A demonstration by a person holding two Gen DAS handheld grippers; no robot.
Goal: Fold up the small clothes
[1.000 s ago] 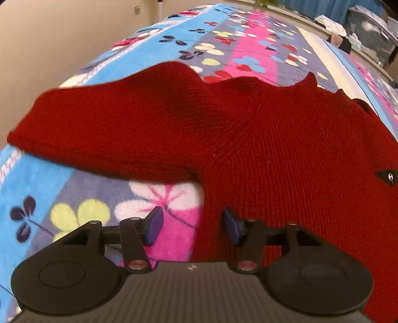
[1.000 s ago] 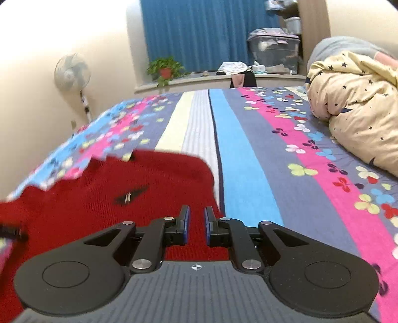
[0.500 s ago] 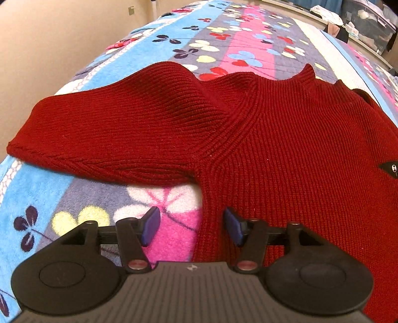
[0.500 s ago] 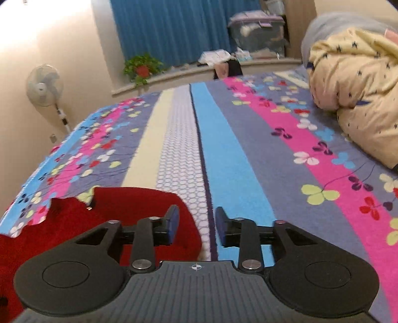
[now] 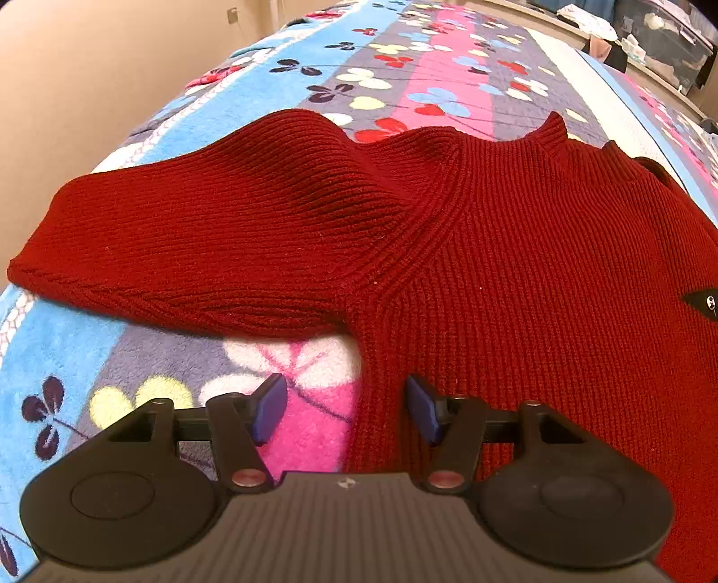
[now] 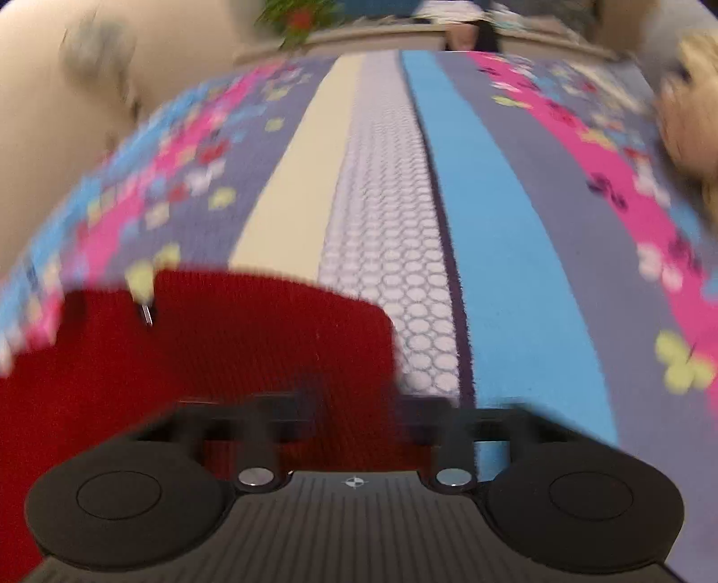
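A dark red knit sweater (image 5: 516,251) lies spread on the bed, its left sleeve (image 5: 202,237) stretched out to the left. My left gripper (image 5: 345,408) hovers open just below the armpit, with the sweater's side edge between its fingers and neither pad pressing on it. In the blurred right wrist view, the sweater (image 6: 251,341) fills the lower left. My right gripper (image 6: 352,403) is over its rounded right edge. Its fingers are smeared by motion, the jaws shut, and I cannot tell whether cloth is pinched.
The bed is covered by a striped, flower-printed blanket (image 5: 314,421) (image 6: 507,251). A beige wall (image 5: 89,89) runs close along the bed's left side. A yellowish duvet (image 6: 691,116) is piled at the far right. A windowsill with a plant (image 6: 296,18) lies beyond the bed.
The right gripper swung left and lower, from over bare blanket to over the sweater's right edge; its jaws had opened half a second ago. The left gripper and the sweater's left side stayed put.
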